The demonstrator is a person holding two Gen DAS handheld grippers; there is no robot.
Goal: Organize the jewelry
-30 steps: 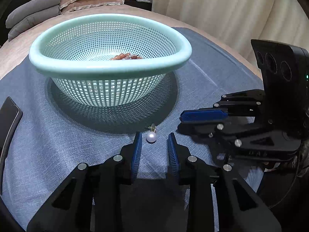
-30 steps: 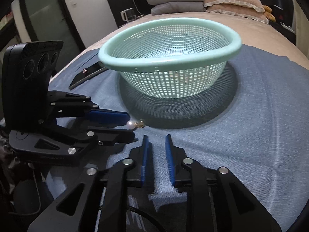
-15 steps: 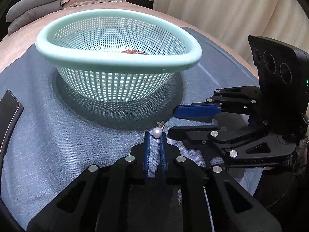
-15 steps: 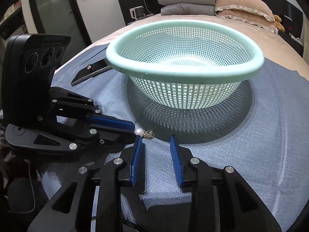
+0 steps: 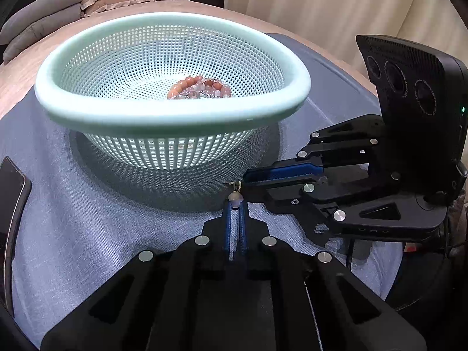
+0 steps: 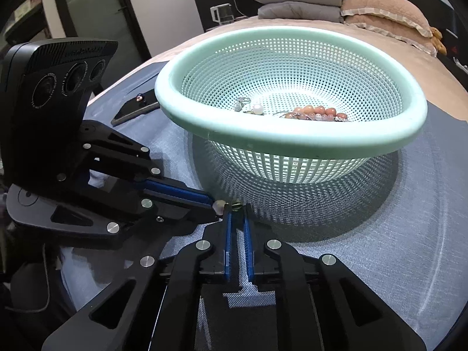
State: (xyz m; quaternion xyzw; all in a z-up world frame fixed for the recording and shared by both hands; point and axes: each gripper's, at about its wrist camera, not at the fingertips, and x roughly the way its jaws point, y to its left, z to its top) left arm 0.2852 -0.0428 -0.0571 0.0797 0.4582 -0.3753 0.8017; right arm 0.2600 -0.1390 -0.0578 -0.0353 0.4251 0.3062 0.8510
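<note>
My left gripper [image 5: 235, 202] is shut on a pearl earring [image 5: 235, 196], its pearl pinched at the fingertips and its gold hook sticking out ahead, lifted above the blue cloth. The pearl also shows in the right wrist view [image 6: 218, 205]. My right gripper [image 6: 237, 211] is nearly shut, its tips at the earring's gold hook [image 6: 236, 204]; I cannot tell whether it grips it. The mint mesh basket [image 5: 175, 122] stands just beyond, holding a pink bead bracelet [image 5: 199, 86]. In the right wrist view the basket [image 6: 292, 143] also holds another pearl earring [image 6: 256, 108] and a ring [image 6: 241, 102].
A dark phone [image 5: 11, 199] lies at the left on the blue cloth [image 5: 87, 219]; it also shows in the right wrist view [image 6: 136, 106] with a small bead on it. Pillows and folded blankets [image 6: 298, 3] lie at the back.
My left gripper closed on the pearl earring and lifted it. My right gripper came in from the side and narrowed its fingers at the hook. Both views rose, showing the basket's inside.
</note>
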